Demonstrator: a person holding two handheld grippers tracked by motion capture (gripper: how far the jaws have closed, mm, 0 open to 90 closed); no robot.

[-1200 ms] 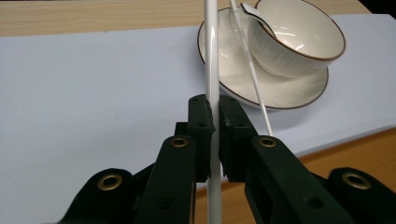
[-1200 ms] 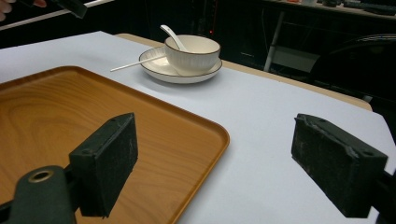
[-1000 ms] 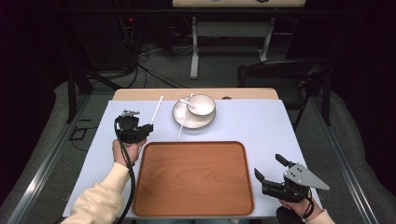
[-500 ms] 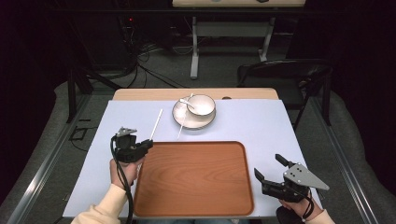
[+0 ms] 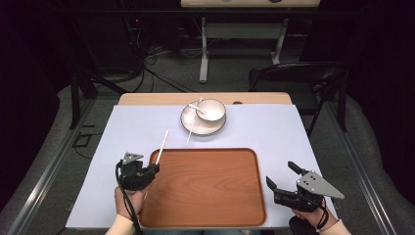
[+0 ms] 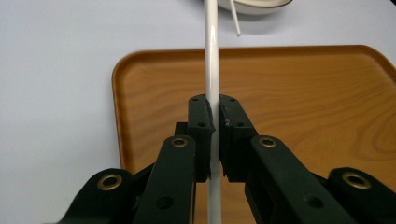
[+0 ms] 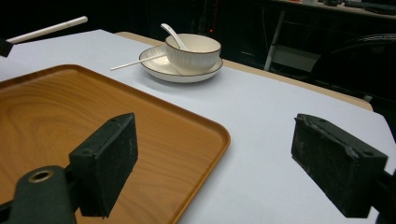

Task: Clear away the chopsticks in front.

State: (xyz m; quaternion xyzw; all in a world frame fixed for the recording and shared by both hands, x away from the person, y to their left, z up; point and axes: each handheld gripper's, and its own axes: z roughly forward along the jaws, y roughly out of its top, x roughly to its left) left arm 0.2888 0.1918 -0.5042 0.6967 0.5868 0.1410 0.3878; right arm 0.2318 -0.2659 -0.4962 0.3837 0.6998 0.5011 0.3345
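Since a second ago, the left hand-held gripper [image 5: 138, 172] has drawn back from near the plate toward the person, and now sits at the tray's near-left corner, carrying a white chopstick [image 5: 162, 144] with it. Its jaws are pressed tight on the stick, as the left gripper view makes plain: the two pads meet on the shaft with no gap. The right hand-held gripper [image 5: 288, 182] has not shifted; it waits off the tray's right edge with its jaws spread wide and nothing between them.

From the clamp, the chopstick's long axis runs forward and away from the person, its free end reaching over the blue counter [image 5: 254, 127] toward the plate [image 5: 188, 119]. Its near part passes over the tray's [image 5: 210, 215] left rim. A second chopstick [image 5: 191, 131] lies with one end propped on the plate and the other on the counter, roughly parallel to the held one. On the plate stands a bowl [image 5: 211, 110] with a spoon [image 5: 195, 106] in it.

Judging by this layout, setting the stick down would mean swinging it to the right, since the tray lies to that side of the left hand, the nearer one. Whether the stick's tail touches the tray is hard to tell from above.
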